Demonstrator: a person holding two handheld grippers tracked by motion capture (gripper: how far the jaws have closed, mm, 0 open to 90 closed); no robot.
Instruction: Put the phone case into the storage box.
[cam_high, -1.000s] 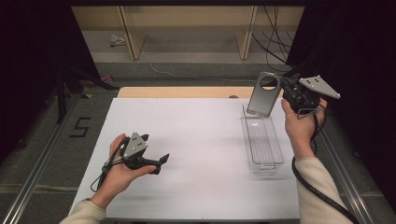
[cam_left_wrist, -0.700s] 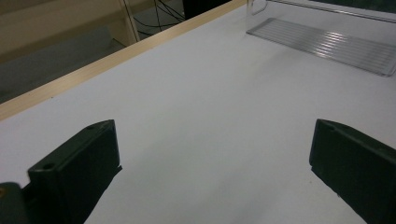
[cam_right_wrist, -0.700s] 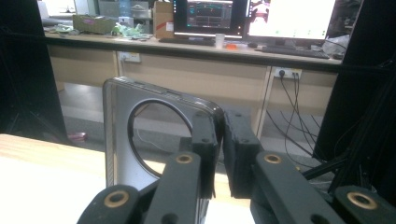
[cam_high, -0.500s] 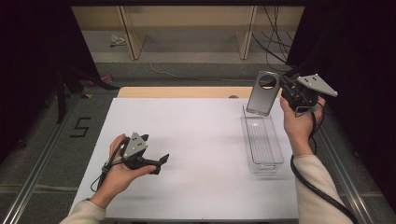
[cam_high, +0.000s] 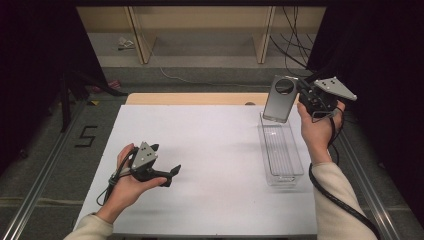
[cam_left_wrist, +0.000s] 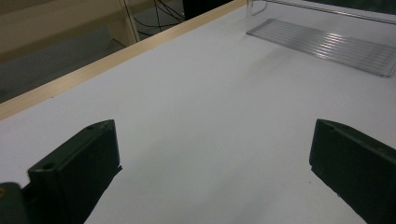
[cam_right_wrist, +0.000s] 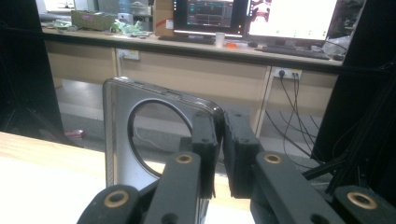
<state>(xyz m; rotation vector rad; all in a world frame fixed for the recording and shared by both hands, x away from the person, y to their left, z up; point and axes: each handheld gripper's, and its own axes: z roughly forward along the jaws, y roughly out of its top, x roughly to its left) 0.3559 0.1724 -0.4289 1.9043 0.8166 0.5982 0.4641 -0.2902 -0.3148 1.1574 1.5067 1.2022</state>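
Since before, we have barely moved. Our right gripper (cam_high: 299, 100) pinches the phone case (cam_high: 279, 99) upright, long axis vertical, above the clear tray's (cam_high: 298, 165) far end; our left gripper (cam_high: 167, 176) stays spread.

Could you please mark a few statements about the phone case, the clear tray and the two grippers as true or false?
1. The right gripper is shut on the phone case. True.
2. The phone case lies flat inside the clear tray. False: it is held in the air above the tray's far end.
3. The left gripper stands open with nothing between its jaws. True.
4. The clear tray sits on the left half of the white table. False: it sits near the right edge.
5. The phone case has a round cut-out. True.
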